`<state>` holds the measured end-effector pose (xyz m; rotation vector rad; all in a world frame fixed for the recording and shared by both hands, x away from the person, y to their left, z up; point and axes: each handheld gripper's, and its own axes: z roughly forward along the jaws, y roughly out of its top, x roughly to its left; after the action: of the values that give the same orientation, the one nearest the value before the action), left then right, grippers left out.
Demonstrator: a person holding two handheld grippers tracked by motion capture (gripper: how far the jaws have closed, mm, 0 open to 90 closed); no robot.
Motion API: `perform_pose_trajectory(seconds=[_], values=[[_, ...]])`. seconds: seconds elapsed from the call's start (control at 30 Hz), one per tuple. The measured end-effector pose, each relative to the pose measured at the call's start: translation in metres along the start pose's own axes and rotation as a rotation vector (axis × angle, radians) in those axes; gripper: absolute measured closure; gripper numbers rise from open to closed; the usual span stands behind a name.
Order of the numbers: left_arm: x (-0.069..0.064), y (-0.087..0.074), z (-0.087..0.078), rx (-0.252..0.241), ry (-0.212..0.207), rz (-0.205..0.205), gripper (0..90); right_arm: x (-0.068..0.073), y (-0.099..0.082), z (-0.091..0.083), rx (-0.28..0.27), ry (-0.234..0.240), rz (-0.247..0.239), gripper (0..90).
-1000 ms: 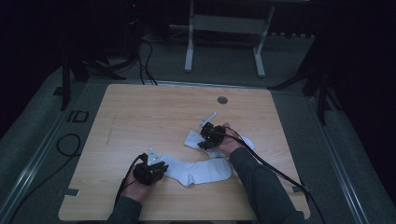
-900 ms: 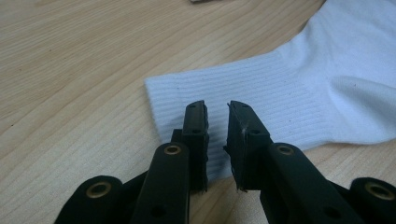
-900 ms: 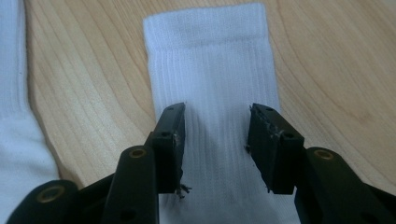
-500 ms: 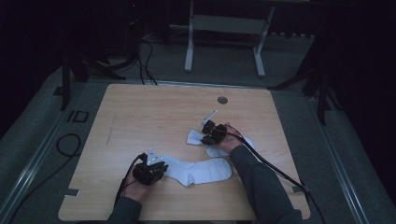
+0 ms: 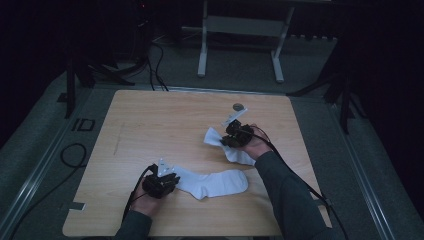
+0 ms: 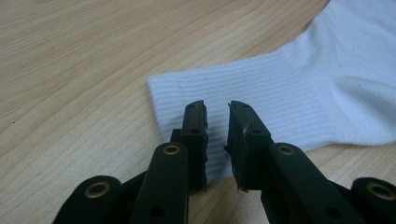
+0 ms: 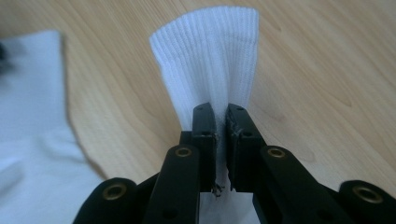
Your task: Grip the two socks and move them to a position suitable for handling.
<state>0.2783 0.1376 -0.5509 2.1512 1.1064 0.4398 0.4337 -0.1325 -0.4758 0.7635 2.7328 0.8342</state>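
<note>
White ribbed sock [image 7: 210, 56] pinched (cuff fanned) in right gripper [image 7: 221, 122].

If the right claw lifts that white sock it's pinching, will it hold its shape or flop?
The sock will probably flop: its ribbed cuff already bunches where the right claw pinches it. It looks light, and its knit likely drags on the wooden table rather than sliding freely.

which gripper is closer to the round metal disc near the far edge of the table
Right. The right gripper, clamped on a white sock, sits just on the person's side of the disc. The left gripper is far off at the table's near left.
</note>
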Motion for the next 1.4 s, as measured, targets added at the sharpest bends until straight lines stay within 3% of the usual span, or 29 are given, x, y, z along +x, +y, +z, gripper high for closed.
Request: perform_pose_trajectory(seconds=[0.27, 0.43, 0.8, 1.1, 1.4], values=[[0.002, 0.0, -0.002, 0.002, 0.003, -0.002, 76.8, 0.02, 0.008, -0.037, -0.048, -0.006, -0.073, 82.8], [0.003, -0.001, -0.002, 0.004, 0.007, 0.0, 76.9, 0.028, 0.007, -0.052, -0.081, 0.008, -0.083, 82.7], [0.003, -0.001, -0.001, 0.005, 0.008, -0.009, 76.9, 0.04, 0.0, -0.07, -0.108, 0.015, -0.101, 82.6], [0.002, -0.001, 0.001, 0.009, 0.006, -0.012, 77.0, 0.042, 0.0, -0.092, -0.151, 0.016, -0.103, 82.6], [0.002, -0.001, 0.001, 0.017, 0.005, -0.012, 77.3, 0.061, 0.008, -0.111, -0.192, 0.019, -0.15, 82.4]])
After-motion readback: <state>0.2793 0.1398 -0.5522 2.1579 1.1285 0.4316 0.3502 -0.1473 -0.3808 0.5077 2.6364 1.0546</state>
